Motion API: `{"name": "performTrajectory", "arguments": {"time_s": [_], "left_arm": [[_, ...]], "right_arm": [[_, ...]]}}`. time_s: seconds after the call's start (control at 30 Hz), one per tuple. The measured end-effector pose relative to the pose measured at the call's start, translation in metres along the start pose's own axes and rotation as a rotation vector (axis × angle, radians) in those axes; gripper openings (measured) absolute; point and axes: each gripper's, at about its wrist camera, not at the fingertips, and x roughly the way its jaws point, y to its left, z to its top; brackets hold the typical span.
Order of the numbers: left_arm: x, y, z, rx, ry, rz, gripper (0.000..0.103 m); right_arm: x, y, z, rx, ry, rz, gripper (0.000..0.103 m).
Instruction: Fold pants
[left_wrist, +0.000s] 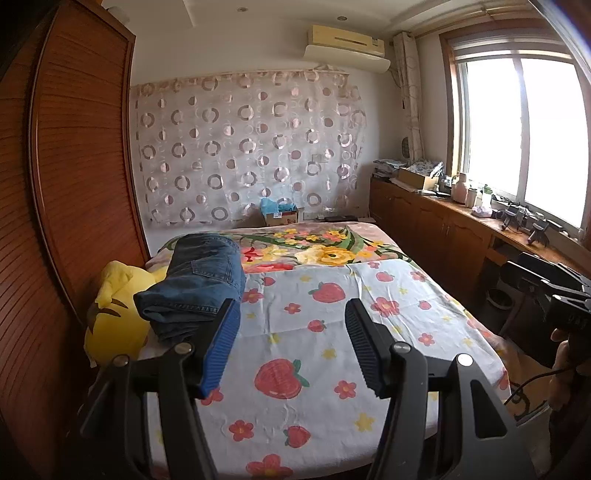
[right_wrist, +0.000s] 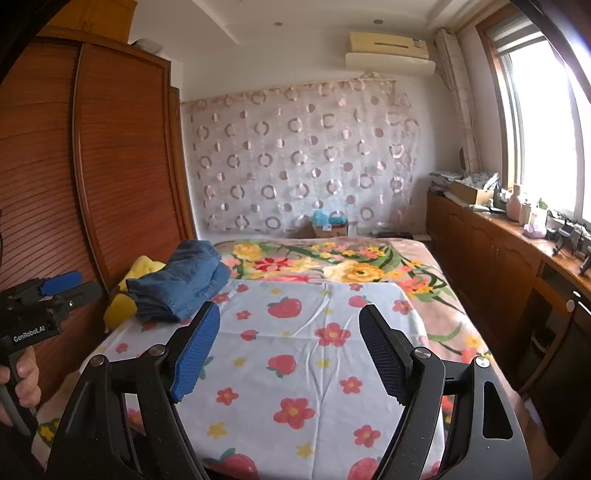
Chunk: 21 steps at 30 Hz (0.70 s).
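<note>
Blue jeans (left_wrist: 201, 284) lie folded in a stack at the bed's left side, resting partly on a yellow plush toy (left_wrist: 114, 314); they also show in the right wrist view (right_wrist: 181, 284). My left gripper (left_wrist: 291, 314) is open and empty, held above the strawberry-print sheet (left_wrist: 295, 369), just right of the jeans. My right gripper (right_wrist: 290, 321) is open and empty above the same sheet (right_wrist: 295, 369), with the jeans ahead to its left. The left gripper also shows at the left edge of the right wrist view (right_wrist: 59, 286).
A wooden wardrobe (left_wrist: 74, 166) stands along the bed's left side. A floral blanket (left_wrist: 314, 247) covers the far half of the bed. A wooden counter (left_wrist: 461, 221) with bottles and boxes runs under the window on the right. A cardboard box (left_wrist: 280, 216) sits beyond the bed.
</note>
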Motion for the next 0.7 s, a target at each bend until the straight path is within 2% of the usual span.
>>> {"name": "performTrajectory", "arguments": {"time_s": [0.7], "left_arm": [[-0.0018,0.0045,-0.0013,-0.006,-0.003,0.005,0.059]], "right_arm": [[-0.0006,0.0003,-0.0003,0.007,0.002,0.003,0.08]]}}
